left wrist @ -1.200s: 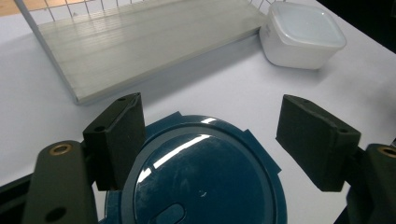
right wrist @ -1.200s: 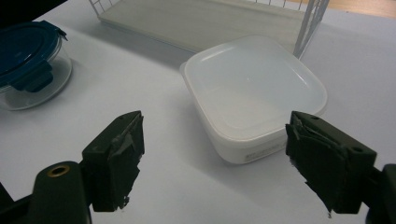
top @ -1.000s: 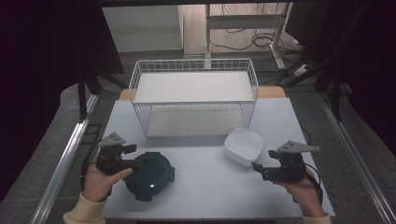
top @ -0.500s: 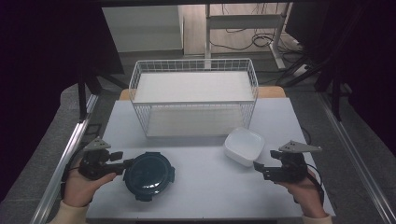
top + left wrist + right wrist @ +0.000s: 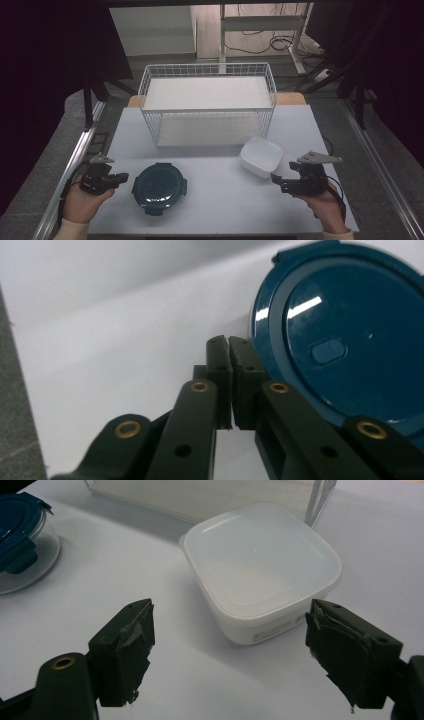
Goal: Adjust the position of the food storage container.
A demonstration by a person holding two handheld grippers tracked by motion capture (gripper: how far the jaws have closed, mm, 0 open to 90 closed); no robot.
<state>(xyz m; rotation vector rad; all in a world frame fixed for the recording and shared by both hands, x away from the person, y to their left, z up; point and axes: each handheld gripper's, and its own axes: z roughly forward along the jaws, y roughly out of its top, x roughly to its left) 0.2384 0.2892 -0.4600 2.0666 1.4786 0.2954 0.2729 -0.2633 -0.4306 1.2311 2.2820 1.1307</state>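
Left gripper [image 5: 119,177] sits just off the left rim of the round blue-lidded tub [image 5: 159,188], and its jaws have just been closing: in the left gripper view the two pads meet flat with nothing between them, the tub [image 5: 340,340] lying just to their right, close to touching. My read: it is pinched shut so it can nudge or steady the tub from the side, not grab it.

Right gripper [image 5: 274,180] waits with its jaws spread wide, aimed at the white box [image 5: 261,156] just ahead. In the right gripper view the box [image 5: 260,565] lies between and beyond the two pads, not yet touched (a line-up for a straddling grip, I'd say).

Beyond both stands the wire basket [image 5: 207,107], well ahead of the grippers, a likely destination.

Writing? A small label strip on the box's near wall, too fine to read. The tub's lid has an oval embossed mark, no legible text.
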